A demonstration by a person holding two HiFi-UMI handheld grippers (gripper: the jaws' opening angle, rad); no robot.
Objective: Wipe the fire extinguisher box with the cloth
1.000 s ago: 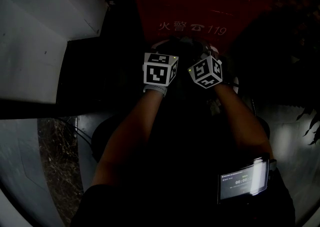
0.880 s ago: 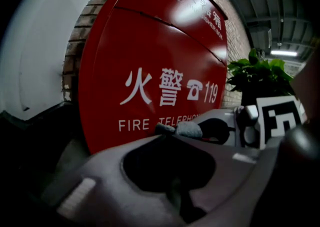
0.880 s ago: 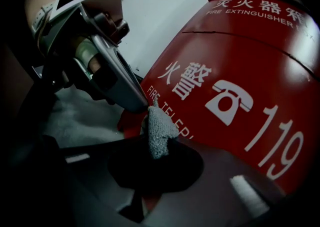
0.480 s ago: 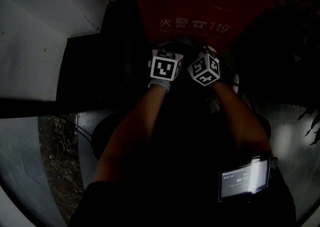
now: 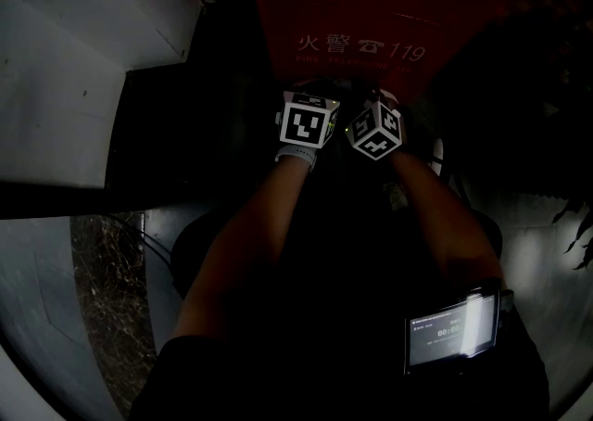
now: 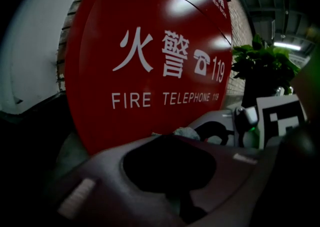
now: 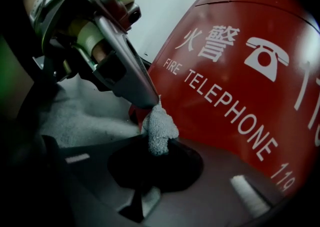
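Observation:
The red fire extinguisher box fills the top of the dim head view; white "FIRE TELEPHONE 119" print shows on it. Both grippers sit side by side against its lower front. My left gripper has its jaws together, and the right gripper view shows its tip pinching the top of a small pale cloth. The cloth's lower end runs down into my right gripper, whose jaws are closed on it. A scrap of cloth peeks past the left jaws.
A white wall ledge juts out at the left. A potted plant stands to the right of the box by a brick wall. A lit screen is strapped on the right forearm.
Both grippers have moved up toward the box's lower front and closer to each other. The left marker cube shifted right and up.

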